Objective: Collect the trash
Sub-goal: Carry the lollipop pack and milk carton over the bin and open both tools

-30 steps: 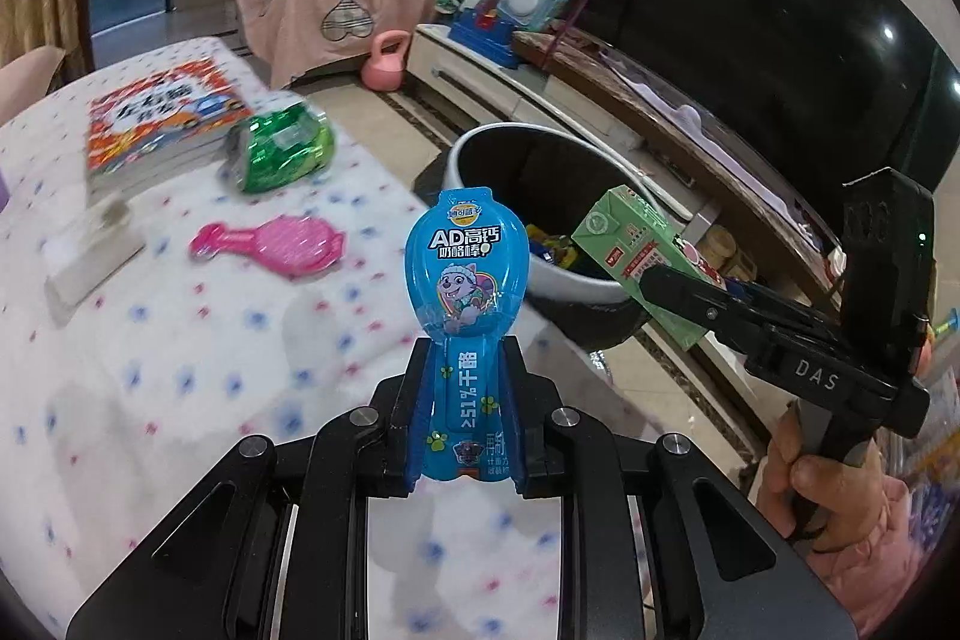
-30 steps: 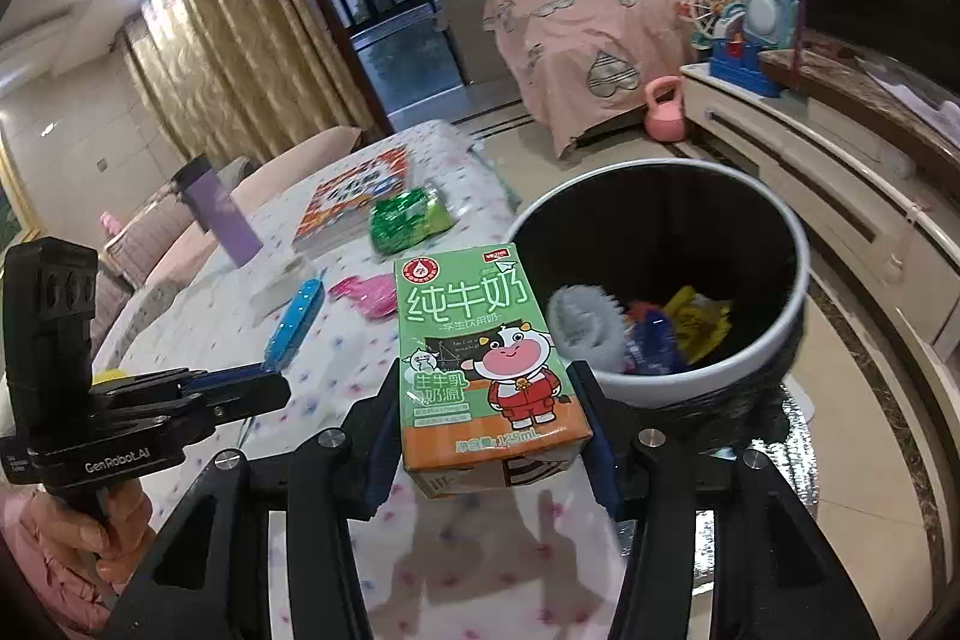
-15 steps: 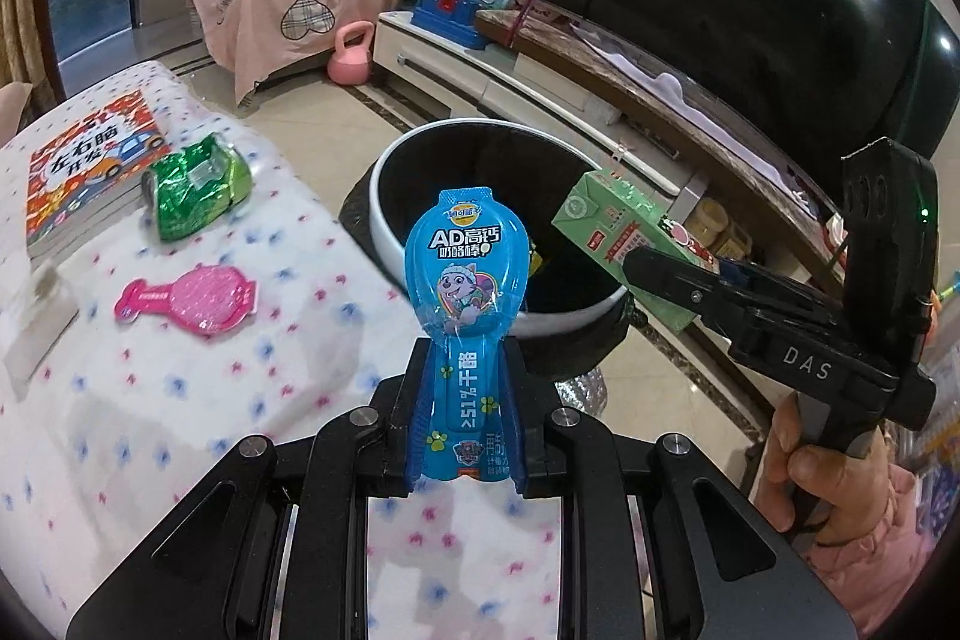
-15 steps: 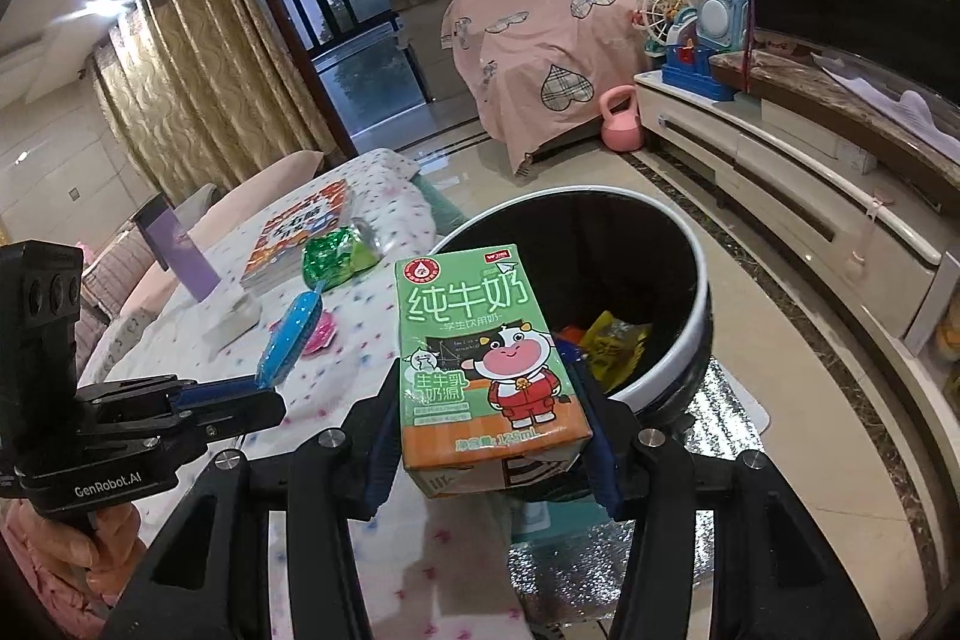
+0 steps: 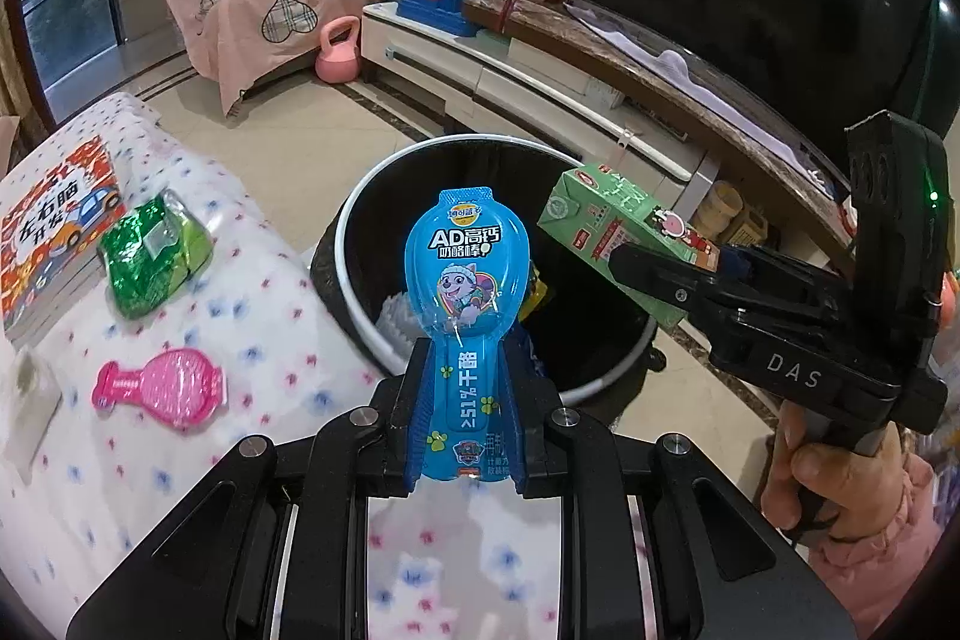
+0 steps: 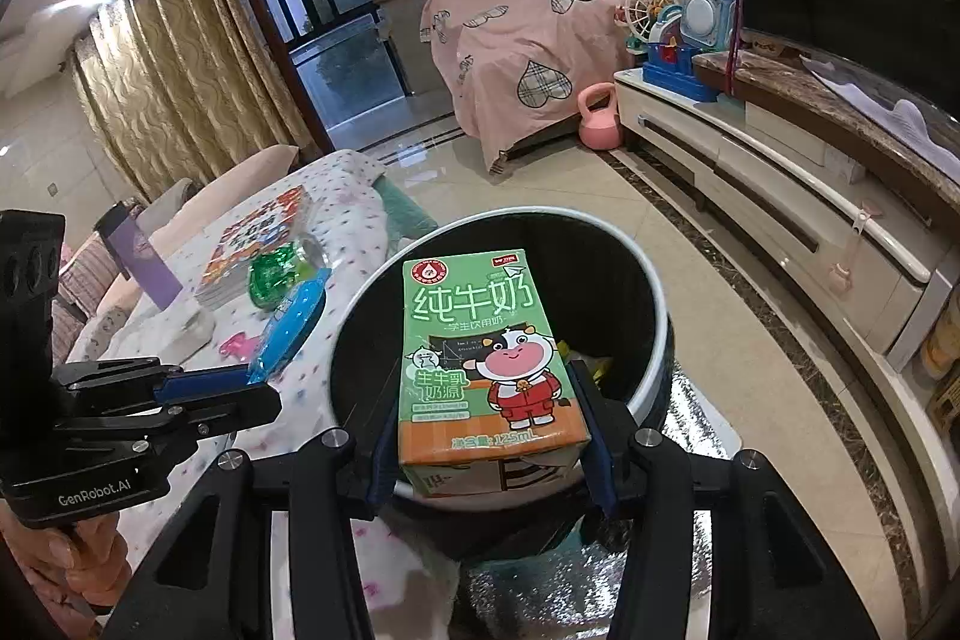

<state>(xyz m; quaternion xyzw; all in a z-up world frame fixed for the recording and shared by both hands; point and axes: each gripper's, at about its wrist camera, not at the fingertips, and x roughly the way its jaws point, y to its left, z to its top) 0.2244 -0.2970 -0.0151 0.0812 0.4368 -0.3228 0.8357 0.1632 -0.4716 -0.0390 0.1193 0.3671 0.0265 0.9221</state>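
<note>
Left wrist view: left hand-held gripper (image 5: pixel 465 403) clamped narrow on the stem of a blue cheese-stick wrapper (image 5: pixel 467 280), wrapper upright, its rounded head in front of the open mouth of the trash bin (image 5: pixel 366 214). Bin is black with a white rim, standing on the floor just beside the surface (image 5: pixel 252 304), which carries a white cloth dotted pink and blue. Inside the bin: a white crumpled piece and a yellow scrap, partly hidden behind the wrapper.

On the surface, left of the bin: green foil packet (image 5: pixel 153 253), pink wrapper (image 5: pixel 165 387) nearer the camera, a picture book (image 5: pixel 51 232) beyond the green packet, a white object at the far left edge, too blurred to name.

Same view, right side: right hand-held gripper (image 5: pixel 654 268) held in a bare hand (image 5: pixel 822 478), its jaws set on a green milk carton (image 5: pixel 606 220); carton tilted, over the bin's right rim.

Right wrist view: right hand-held gripper (image 6: pixel 486 436) grips the milk carton (image 6: pixel 489 358) by both sides, carton face up, orange band at the near end, directly over the bin (image 6: pixel 651 280). Left hand-held gripper (image 6: pixel 252 385) at left with the blue wrapper (image 6: pixel 291 331) sticking forward, near the bin's left rim. Silver foil mat (image 6: pixel 684 538) under the bin.
</note>
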